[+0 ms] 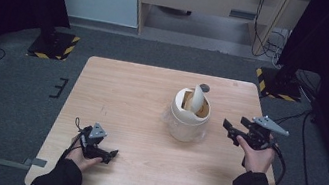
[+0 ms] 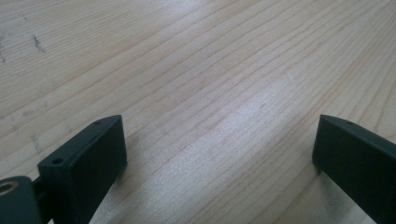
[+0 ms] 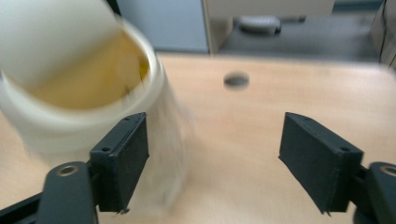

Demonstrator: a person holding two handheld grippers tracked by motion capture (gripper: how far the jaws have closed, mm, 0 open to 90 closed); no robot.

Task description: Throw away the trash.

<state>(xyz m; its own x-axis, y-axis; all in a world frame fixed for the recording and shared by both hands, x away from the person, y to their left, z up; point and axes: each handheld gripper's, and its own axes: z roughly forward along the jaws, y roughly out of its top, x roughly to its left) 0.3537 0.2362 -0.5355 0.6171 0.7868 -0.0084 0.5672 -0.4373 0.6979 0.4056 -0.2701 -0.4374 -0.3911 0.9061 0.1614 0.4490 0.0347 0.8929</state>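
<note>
Near edge of worktop: left gripper lying low on bare wood, fingers spread wide, nothing between. Right gripper held above worktop at right, pointing left toward cream tub, fingers wide apart, gripping nothing. Tub just left of and beyond left finger, apart. White sheet standing in tub. Small dark disc behind tub.

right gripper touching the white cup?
Apart. In the high view, bare table shows between the right gripper and the cup. In the right gripper view its fingers stand open, nothing between them.
</note>
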